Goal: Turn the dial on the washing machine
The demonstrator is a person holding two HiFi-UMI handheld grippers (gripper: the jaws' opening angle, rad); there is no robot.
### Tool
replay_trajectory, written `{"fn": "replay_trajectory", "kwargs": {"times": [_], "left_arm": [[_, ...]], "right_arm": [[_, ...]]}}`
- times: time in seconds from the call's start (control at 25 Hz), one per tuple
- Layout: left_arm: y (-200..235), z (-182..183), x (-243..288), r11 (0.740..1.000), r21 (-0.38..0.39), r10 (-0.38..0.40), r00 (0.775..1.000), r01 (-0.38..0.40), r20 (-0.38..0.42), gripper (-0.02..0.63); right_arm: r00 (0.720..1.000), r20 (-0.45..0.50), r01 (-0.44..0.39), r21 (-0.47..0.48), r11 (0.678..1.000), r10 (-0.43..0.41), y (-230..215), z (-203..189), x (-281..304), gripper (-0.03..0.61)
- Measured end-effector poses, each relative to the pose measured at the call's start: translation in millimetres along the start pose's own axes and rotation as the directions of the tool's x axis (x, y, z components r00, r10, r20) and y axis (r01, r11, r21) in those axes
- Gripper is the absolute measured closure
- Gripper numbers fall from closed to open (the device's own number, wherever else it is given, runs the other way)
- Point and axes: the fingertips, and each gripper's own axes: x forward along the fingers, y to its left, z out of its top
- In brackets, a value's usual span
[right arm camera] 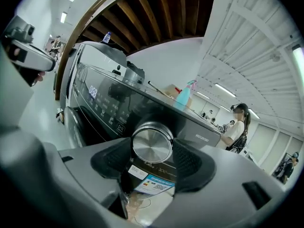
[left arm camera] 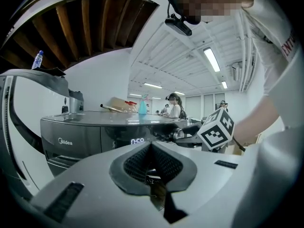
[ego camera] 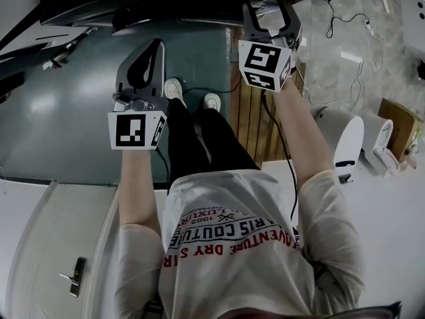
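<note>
The right gripper (right arm camera: pixel 152 151) is closed on the dial (right arm camera: pixel 152 144) of the washing machine (right arm camera: pixel 107 106). The round, brushed-metal knob sits squarely between the two dark ribbed pads (right arm camera: pixel 189 161), and both of them press against its rim. The dial stands out from the machine's dark front panel, at the panel's right end. A lit display (right arm camera: pixel 92 93) and rows of small symbols run off to its left, and two printed stickers (right arm camera: pixel 153 183) sit just below it.

In the head view this gripper reaches forward to the machine's front edge, its marker cube (ego camera: pixel 264 65) facing up.

The left gripper (left arm camera: pixel 151 151) holds nothing. Its jaws are together, leaving only a thin dark seam between the pads. It hangs in the air well short of the machine, pointing at the front panel to the left of the dial. From the head view it sits lower and to the left of the right gripper, over the grey-green floor (ego camera: pixel 60 111).

On top of the machine stand a blue spray bottle (right arm camera: pixel 183 96) and some other items too small to identify. Other people stand in the room behind.
</note>
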Motion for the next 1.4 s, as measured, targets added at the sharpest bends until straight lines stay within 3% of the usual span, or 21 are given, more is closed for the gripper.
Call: {"fn": "replay_trajectory", "kwargs": {"times": [0.16,0.36,0.6,0.76,0.84,0.96,1.08,1.2,1.4], "left_arm": [[0,3,-2,1.000,0.006,0.006,1.000,-0.006,0.006,0.598],[-1,4,-4,1.000,0.005,0.000,1.000,0.000,0.001,0.598],[-4,5,-6,0.999,0.035,-0.014,1.000,0.014,-0.003,0.598],[-7,3,-8,0.999,0.025,-0.022,1.000,0.022,-0.001,0.598],[-9,1,-9,0.999,0.020,-0.026,1.000,0.026,-0.001,0.598],[-14,-1,-12,0.998,0.030,-0.053,0.998,0.053,-0.018,0.598],[-17,-2,-16,0.997,0.039,-0.072,0.997,0.073,-0.026,0.598],[-15,-3,-17,0.997,0.040,-0.068,0.997,0.068,-0.023,0.598],[-15,2,-18,0.997,0.032,-0.073,0.997,0.073,-0.009,0.598]], "right_arm": [[1.000,-0.006,-0.021,0.045,0.999,0.022,-2,2,-2,0.293],[0.999,-0.004,-0.043,0.185,0.982,0.045,-3,3,-2,0.293],[0.996,0.012,-0.084,0.415,0.906,0.087,-9,-5,-1,0.295],[0.996,0.030,-0.093,0.458,0.884,0.089,-10,-5,-2,0.293],[0.996,0.021,-0.087,0.437,0.895,0.086,-8,-7,-3,0.293],[0.997,-0.014,-0.071,0.344,0.936,0.081,-2,-11,-9,0.270],[0.999,-0.037,-0.023,0.174,0.984,0.029,-2,-10,-13,0.270],[1.000,-0.022,0.021,0.017,1.000,-0.020,-4,-5,-13,0.270],[0.999,-0.046,0.012,0.010,1.000,-0.011,-1,-1,-5,0.272]]}}
